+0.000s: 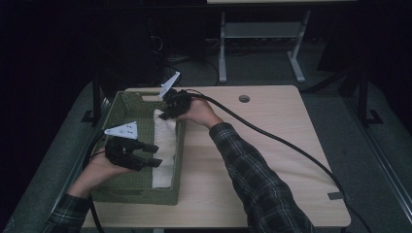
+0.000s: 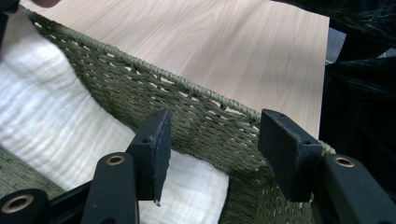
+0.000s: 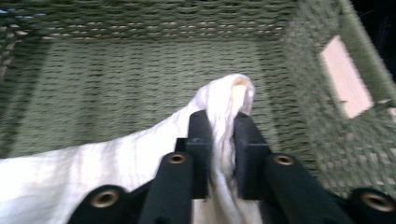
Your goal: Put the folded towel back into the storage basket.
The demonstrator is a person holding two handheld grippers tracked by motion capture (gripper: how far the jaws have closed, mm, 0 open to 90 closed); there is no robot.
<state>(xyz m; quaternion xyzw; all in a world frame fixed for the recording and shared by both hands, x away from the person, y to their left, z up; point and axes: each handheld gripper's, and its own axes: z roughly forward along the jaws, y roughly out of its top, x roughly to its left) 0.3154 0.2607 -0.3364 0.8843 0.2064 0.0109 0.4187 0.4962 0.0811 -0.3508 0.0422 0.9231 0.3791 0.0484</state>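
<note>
Inside the green woven basket (image 1: 141,187), a white cloth (image 1: 164,150) lies along the wall on the person's right, reaching from the far end toward the near end. The basket sits at the left part of the light wooden tabletop (image 1: 272,145).

The right hand-held gripper (image 1: 167,114) is at the far end of the basket, and in the right gripper view its jaws are pressed together on a bunched fold of the cloth (image 3: 224,116), which stands up between the pads and pokes out above them. Behind that fold the basket's floor and far wall show, with a handle opening (image 3: 348,81) in the side wall.

The left hand-held gripper (image 1: 154,154) is at the near half of the basket, above the cloth. In the left gripper view its jaws are spread wide with nothing between them; the cloth (image 2: 60,126) lies below and to one side, against the inner wall of the basket (image 2: 205,116), and one pad is just above the cloth's edge. Whether it touches the cloth I cannot tell.
</note>
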